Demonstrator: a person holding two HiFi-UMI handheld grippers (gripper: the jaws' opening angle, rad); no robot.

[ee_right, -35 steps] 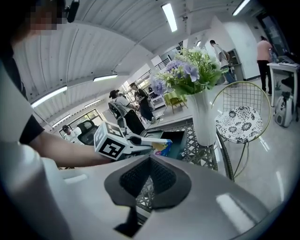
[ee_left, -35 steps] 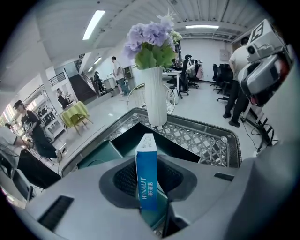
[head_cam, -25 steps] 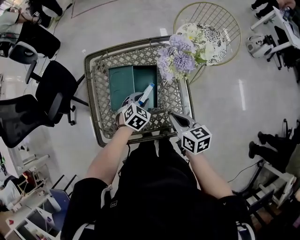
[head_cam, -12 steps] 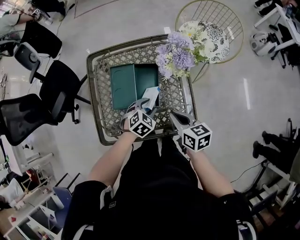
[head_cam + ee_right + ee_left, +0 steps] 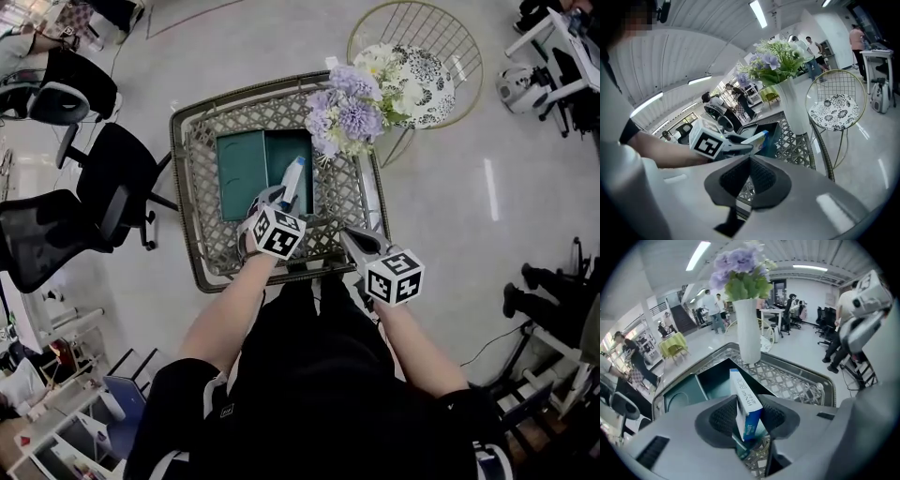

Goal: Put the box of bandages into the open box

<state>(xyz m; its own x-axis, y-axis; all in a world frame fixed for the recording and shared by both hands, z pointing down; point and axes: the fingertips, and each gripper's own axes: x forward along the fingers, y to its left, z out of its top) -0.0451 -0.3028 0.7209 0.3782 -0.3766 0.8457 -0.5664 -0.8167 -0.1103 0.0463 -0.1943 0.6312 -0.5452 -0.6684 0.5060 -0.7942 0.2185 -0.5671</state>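
Observation:
The blue and white box of bandages [image 5: 292, 178] stands on edge between the pads of my left gripper [image 5: 281, 195], whose jaws are closing on it. In the left gripper view the box of bandages [image 5: 743, 394] is pinched at its lower end and pokes forward over the near edge of the open teal box [image 5: 712, 380]. The open box [image 5: 286, 155] lies on the woven table with its lid [image 5: 242, 173] folded out to the left. My right gripper [image 5: 352, 239] hangs shut and empty at the table's near right edge; its pads [image 5: 761, 176] meet.
A white vase of purple flowers [image 5: 347, 117] stands on the table's [image 5: 202, 187] far right corner, close to the open box. A round wire chair [image 5: 422, 56] is behind it. Black office chairs [image 5: 103, 178] stand to the left. People and desks fill the room beyond.
Half a second ago the bandage box sat flatter and further right at the jaws. Now it stands edge-up again and the left gripper has shifted slightly left. The right gripper has barely moved.

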